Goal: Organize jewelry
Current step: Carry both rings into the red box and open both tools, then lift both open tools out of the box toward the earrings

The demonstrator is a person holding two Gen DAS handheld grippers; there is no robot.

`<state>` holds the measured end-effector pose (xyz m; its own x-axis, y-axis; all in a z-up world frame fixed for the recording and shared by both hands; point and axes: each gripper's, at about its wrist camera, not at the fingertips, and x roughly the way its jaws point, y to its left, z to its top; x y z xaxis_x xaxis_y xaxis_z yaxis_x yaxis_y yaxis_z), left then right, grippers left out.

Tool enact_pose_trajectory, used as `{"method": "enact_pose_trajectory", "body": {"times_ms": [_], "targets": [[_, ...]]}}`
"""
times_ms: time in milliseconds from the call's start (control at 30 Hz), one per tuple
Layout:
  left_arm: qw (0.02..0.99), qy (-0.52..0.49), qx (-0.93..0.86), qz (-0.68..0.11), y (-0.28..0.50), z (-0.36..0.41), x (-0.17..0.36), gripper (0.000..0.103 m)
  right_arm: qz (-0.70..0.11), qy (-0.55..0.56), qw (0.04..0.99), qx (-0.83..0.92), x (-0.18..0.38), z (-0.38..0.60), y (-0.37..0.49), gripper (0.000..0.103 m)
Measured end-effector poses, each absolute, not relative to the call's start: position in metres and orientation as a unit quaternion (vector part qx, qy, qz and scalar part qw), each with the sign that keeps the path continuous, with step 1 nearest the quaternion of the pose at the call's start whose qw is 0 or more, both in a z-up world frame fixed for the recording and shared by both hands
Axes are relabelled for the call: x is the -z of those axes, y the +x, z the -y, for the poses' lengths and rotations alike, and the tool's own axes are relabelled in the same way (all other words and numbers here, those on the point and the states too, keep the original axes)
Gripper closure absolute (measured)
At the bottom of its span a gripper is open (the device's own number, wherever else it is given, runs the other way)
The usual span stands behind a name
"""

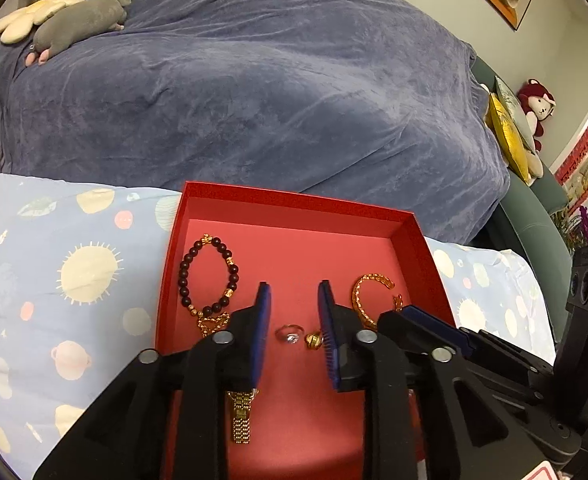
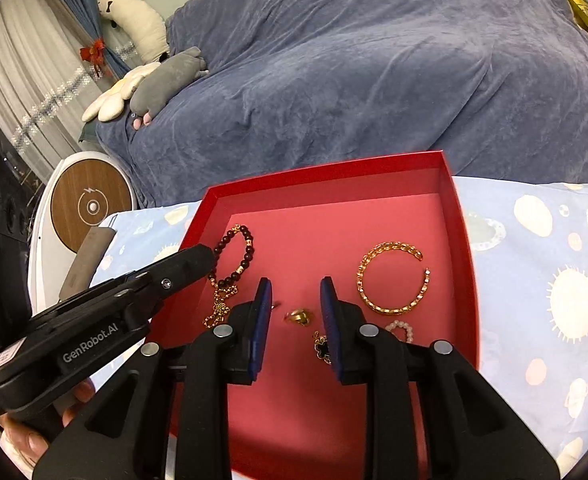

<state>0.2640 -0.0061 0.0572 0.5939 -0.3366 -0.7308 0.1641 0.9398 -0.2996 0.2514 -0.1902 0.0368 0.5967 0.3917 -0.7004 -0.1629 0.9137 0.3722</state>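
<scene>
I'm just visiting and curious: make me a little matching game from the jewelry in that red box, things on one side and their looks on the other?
Things:
1. beaded bracelet
2. open bangle
3. clear-stone ring
4. watch band

Looks:
A. gold circle with a gap
B. dark round beads with gold spacers
C. flat gold links in a strip
D. silvery, with a glassy stone

Pairs: 1-B, 2-A, 3-D, 4-C

1. Left gripper [image 1: 294, 320]: jaws parted, nothing between its blue pads [image 1: 263, 332], pointing toward 12 o'clock.
2. Right gripper [image 2: 296, 320]: jaws parted, empty, pointing toward 12 o'clock, close beside the left.
</scene>
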Motion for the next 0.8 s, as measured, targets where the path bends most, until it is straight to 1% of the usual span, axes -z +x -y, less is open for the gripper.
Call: {"method": "enact_pose_trajectory", "body": {"times_ms": [100, 133, 167, 200, 233, 333, 433, 567, 667, 733, 800], "targets": [[0.899, -0.087, 0.137, -0.406, 0.244, 0.001, -0.069, 0.077, -0.412, 0.127, 0.889, -0.154, -0.048, 0.201, 0.228, 0.078], [0.902, -0.081, 0.137, -0.400, 0.234, 0.000, -0.073, 0.077, -0.409, 0.124, 0.891, -0.154, -0.052, 0.205, 0.217, 0.076], [0.905, -0.076, 0.138, -0.395, 0.223, -0.003, -0.078, 0.074, -0.405, 0.123, 0.892, -0.155, -0.056, 0.210, 0.205, 0.069], [0.907, -0.072, 0.137, -0.393, 0.215, -0.005, -0.081, 0.071, -0.404, 0.119, 0.894, -0.154, -0.059, 0.214, 0.197, 0.068], [0.908, -0.066, 0.135, -0.390, 0.202, -0.007, -0.084, 0.068, -0.403, 0.110, 0.896, -0.151, -0.061, 0.218, 0.183, 0.068], [0.910, -0.053, 0.127, -0.392, 0.166, -0.015, -0.085, 0.066, -0.399, 0.082, 0.903, -0.139, -0.062, 0.228, 0.141, 0.068], [0.907, -0.043, 0.114, -0.404, 0.134, -0.021, -0.075, 0.062, -0.403, 0.066, 0.903, -0.133, -0.057, 0.233, 0.104, 0.068], [0.901, -0.035, 0.097, -0.422, 0.099, -0.027, -0.051, 0.061, -0.411, 0.062, 0.900, -0.131, -0.044, 0.234, 0.068, 0.068], [0.896, -0.045, 0.092, -0.432, 0.085, -0.026, -0.034, 0.061, -0.421, 0.068, 0.895, -0.131, -0.025, 0.230, 0.055, 0.068], [0.890, -0.035, 0.106, -0.442, 0.083, -0.019, -0.026, 0.061, -0.431, 0.054, 0.891, -0.128, -0.011, 0.222, 0.054, 0.068], [0.893, -0.020, 0.114, -0.435, 0.080, -0.014, -0.024, 0.060, -0.439, 0.037, 0.888, -0.132, 0.000, 0.213, 0.055, 0.068]]}}
